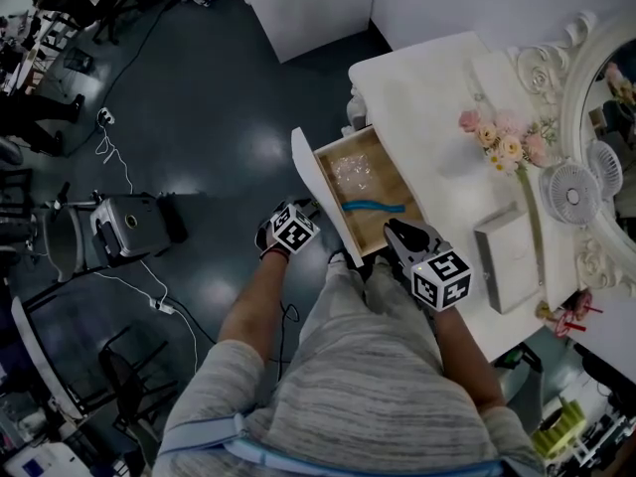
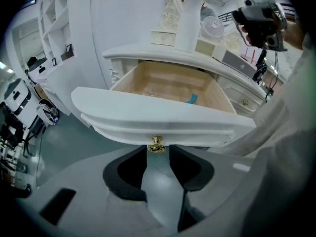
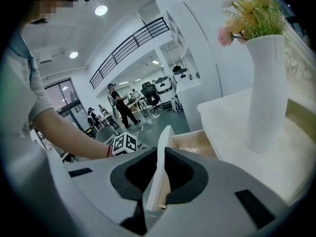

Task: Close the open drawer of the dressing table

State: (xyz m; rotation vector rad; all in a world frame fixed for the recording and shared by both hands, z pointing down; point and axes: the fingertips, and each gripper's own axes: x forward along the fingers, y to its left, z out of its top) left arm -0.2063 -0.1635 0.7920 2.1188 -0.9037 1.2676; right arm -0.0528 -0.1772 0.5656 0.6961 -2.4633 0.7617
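Observation:
The white dressing table (image 1: pixel 427 97) has one drawer pulled out, its wooden floor showing, with a blue item (image 1: pixel 373 207) and a clear plastic bag (image 1: pixel 353 170) inside. In the left gripper view the white drawer front (image 2: pixel 163 117) fills the middle, and my left gripper (image 2: pixel 157 151) is shut on its gold knob (image 2: pixel 157 144). My right gripper (image 3: pixel 160 154) is shut on the thin end edge of the drawer front (image 3: pixel 162 167). In the head view the left gripper (image 1: pixel 313 207) and right gripper (image 1: pixel 393 229) sit at the front panel (image 1: pixel 323 197).
On the tabletop stand a white vase (image 3: pixel 264 93) with pink and yellow flowers (image 1: pixel 502 137), a small fan (image 1: pixel 571 192) and a white box (image 1: pixel 507 256). An ornate mirror (image 1: pixel 606 78) rises behind. Dark floor with cables and equipment lies to the left.

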